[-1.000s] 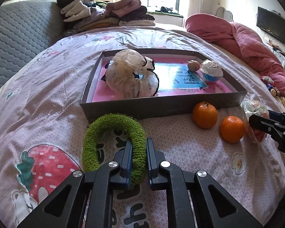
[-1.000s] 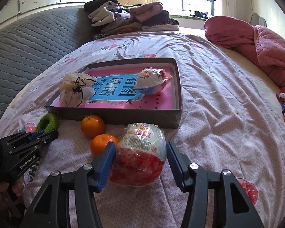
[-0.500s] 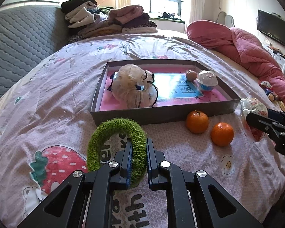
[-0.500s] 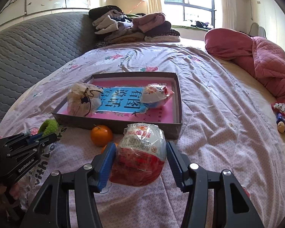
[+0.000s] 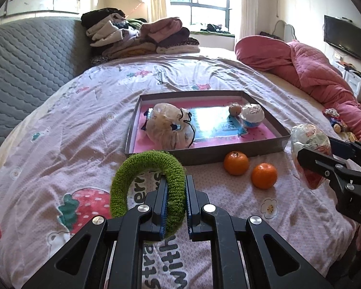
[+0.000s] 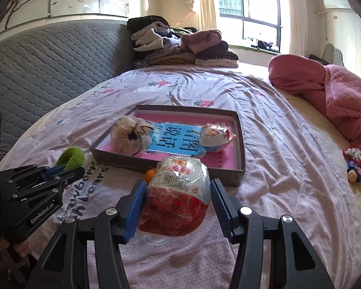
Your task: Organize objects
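My left gripper (image 5: 175, 187) is shut on a fuzzy green ring (image 5: 142, 166) and holds it up above the bedsheet, short of the grey box. My right gripper (image 6: 178, 192) is shut on a red and white snack bag (image 6: 178, 192), lifted above the bed; the bag also shows in the left wrist view (image 5: 305, 144). The shallow grey box (image 5: 228, 154) with a pink floor holds a cream drawstring pouch (image 5: 168, 127), a small wrapped bag (image 5: 252, 115) and a small brown fruit (image 5: 235, 108). Two oranges (image 5: 236, 163) (image 5: 264, 175) lie on the sheet in front of the box.
A pile of folded clothes (image 5: 137, 36) sits at the far end of the bed. A pink quilt (image 5: 312, 65) is bunched along the right side. Small toys (image 6: 353, 166) lie at the right edge. A grey padded headboard (image 5: 24, 67) rises on the left.
Both grippers have risen and drawn back from the box with their loads still held; the box and oranges look farther away now.
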The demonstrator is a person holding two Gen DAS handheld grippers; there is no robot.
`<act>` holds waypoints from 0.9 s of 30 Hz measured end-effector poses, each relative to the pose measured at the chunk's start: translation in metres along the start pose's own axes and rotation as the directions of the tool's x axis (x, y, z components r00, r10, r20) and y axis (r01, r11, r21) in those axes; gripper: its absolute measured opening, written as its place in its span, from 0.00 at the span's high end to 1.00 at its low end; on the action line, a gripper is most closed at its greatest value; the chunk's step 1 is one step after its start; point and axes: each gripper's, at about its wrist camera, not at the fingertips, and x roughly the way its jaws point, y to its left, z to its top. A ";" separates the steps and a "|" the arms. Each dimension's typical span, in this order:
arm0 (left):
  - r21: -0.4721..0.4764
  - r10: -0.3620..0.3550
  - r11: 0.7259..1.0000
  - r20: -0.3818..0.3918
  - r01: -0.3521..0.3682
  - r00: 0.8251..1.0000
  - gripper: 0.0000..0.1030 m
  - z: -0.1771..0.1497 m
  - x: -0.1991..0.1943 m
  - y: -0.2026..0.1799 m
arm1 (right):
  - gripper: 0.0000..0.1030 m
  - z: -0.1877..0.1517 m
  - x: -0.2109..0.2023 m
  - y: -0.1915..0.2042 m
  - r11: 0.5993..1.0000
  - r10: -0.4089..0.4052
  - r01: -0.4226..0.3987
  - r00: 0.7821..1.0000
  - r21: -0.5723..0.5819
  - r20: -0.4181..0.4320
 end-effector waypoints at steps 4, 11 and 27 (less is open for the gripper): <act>0.002 0.007 1.000 0.017 -0.007 1.000 0.88 0.001 -0.015 -0.001 | 0.47 0.005 -0.011 0.006 1.000 0.003 -0.003 1.000 -0.005 0.021; 0.008 0.003 1.000 0.056 -0.003 0.998 0.88 0.005 -0.043 -0.006 | 0.47 0.013 -0.031 0.015 1.000 0.000 0.001 0.998 -0.022 0.059; 0.005 0.015 1.000 0.111 -0.016 0.994 0.88 0.013 -0.088 -0.008 | 0.47 0.029 -0.075 0.035 0.998 -0.002 0.010 0.991 -0.061 0.134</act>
